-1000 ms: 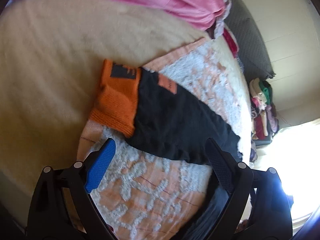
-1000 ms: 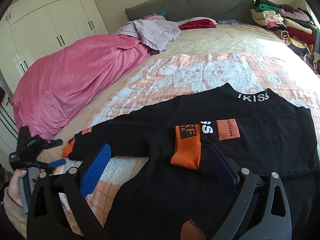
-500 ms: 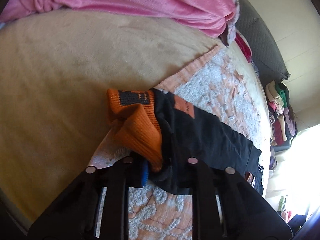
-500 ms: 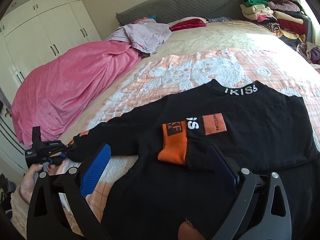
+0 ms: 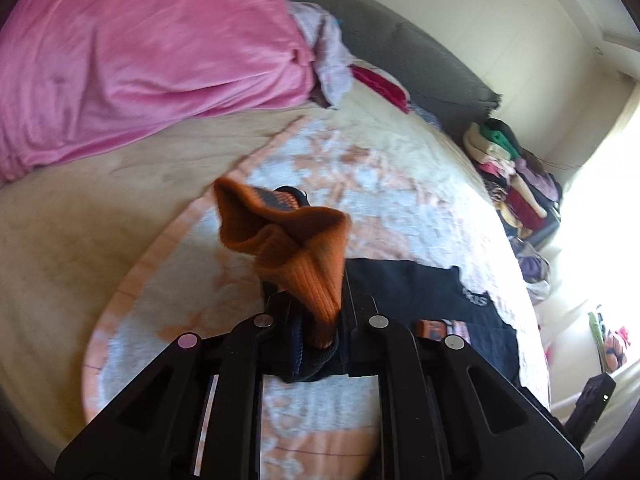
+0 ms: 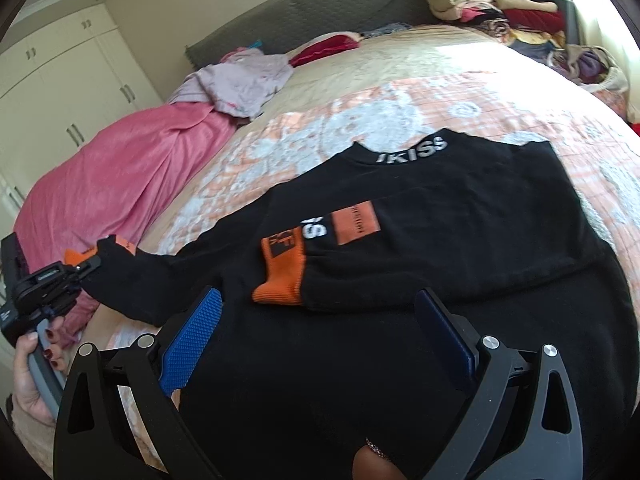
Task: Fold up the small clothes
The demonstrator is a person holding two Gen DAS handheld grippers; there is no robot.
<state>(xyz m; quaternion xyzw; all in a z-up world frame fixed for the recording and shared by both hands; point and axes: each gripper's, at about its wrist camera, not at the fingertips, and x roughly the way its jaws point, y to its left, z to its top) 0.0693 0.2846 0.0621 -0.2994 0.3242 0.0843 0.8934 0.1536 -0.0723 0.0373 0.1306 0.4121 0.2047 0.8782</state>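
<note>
My left gripper (image 5: 316, 320) is clamped on the orange cuff (image 5: 296, 248) of the black sweater (image 6: 420, 280), and the cuff stands up bunched between the two fingers with the sleeve lifted off the bed; from the right wrist camera I can see that same gripper (image 6: 86, 266) at the far left, pinching the sleeve end while a hand (image 6: 34, 364) with dark red nails grips its handle. My right gripper (image 6: 320, 344) hovers with its jaws spread wide above the lower body of the sweater, the blue pads (image 6: 192, 340) apart and touching nothing that I can make out. The sweater lies flat on the peach-and-white bedspread (image 6: 400, 96), neck band with white lettering (image 6: 412, 150) pointing toward the headboard (image 6: 320, 12); its other sleeve is folded across the chest, that orange cuff (image 6: 282, 276) resting near the middle (beside an orange patch). A pink blanket (image 6: 116, 184) is heaped along the left edge of the bed, and a stack of folded clothes (image 6: 496, 4) sits at the far right corner.
</note>
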